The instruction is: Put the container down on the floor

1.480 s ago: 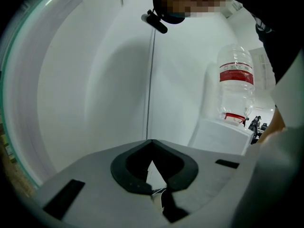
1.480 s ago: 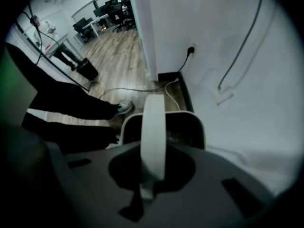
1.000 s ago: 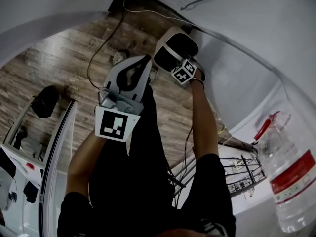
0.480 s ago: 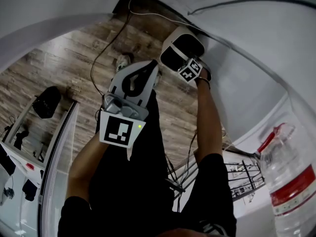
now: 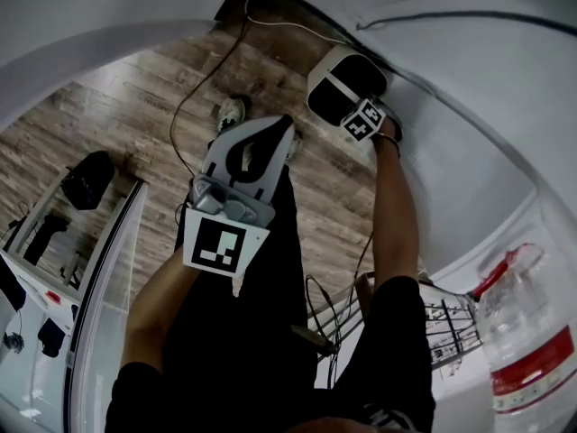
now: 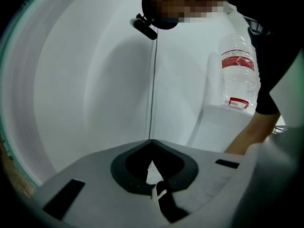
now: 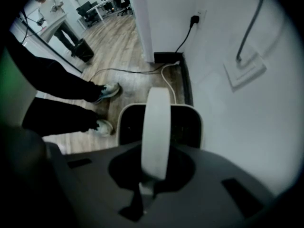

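Lowered and carried farther out toward the wall [image 5: 469, 106] since a second ago, arm stretched straighter: the right gripper [image 5: 350, 99] and the white container [image 5: 323, 102] slung under it. Fingers [image 7: 90, 175] pointing straight down, clamped tight on the container's flat white handle [image 7: 156, 127]. Hanging directly beneath them, mouth up and dark inside, just beside the foot of the wall and over the wooden floor [image 5: 126, 106]. Base hidden in every view, so impossible to tell whether touching the boards or not yet. Handle band spanning the mouth from rim to rim, rising into the grip. Left gripper [image 5: 279, 129] held apart by the person's legs, fingers closed tip to tip on nothing, taking no share of the load. Judged ahead: only a plain straight descent left, no sideways shift, then letting go once the base sits flat.
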Motion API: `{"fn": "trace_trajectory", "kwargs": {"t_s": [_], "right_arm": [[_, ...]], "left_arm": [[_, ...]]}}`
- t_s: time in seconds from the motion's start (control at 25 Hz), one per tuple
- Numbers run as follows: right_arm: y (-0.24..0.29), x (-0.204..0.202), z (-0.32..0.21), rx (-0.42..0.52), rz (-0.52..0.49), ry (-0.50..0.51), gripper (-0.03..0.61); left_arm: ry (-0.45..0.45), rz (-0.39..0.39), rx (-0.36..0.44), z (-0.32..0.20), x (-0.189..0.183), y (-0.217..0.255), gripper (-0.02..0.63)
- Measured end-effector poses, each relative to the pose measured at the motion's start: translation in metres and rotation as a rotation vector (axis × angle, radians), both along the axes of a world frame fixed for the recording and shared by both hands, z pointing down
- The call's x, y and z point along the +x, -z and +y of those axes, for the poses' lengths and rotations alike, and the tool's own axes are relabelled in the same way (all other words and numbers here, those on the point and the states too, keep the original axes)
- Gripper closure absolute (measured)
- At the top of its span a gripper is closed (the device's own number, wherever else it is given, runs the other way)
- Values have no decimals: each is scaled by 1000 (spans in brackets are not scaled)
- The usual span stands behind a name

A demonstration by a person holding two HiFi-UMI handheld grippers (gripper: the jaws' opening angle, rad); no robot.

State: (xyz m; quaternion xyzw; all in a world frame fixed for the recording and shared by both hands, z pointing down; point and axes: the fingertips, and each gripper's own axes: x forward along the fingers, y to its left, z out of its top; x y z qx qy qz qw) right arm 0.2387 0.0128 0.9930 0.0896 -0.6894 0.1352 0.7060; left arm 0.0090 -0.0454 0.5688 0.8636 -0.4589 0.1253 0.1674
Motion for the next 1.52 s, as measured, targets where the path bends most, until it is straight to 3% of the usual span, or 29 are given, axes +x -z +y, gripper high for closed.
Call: {"fn": "trace_trajectory", "kwargs": {"t_s": [0.48,0.72,0.96,1.2,1.52], "right_arm": [[-10,18,-38,7,51,39,545],[-5,23,-58,66,84,86,545],[-15,17,-50,65,93,139,545],[-15,14,-54,97,91,109,543],[-15,20,-39,3,129,47,545]], "left_arm": [[34,0,-24,-7,-7,-8,584],[26,2,-21,-13,-9,-11,584],[36,16,-40,-13,-5,-15,584],[24,26,-53,-10,-1,-20,584],[15,31,-59,-6,0,-21,584]]}}
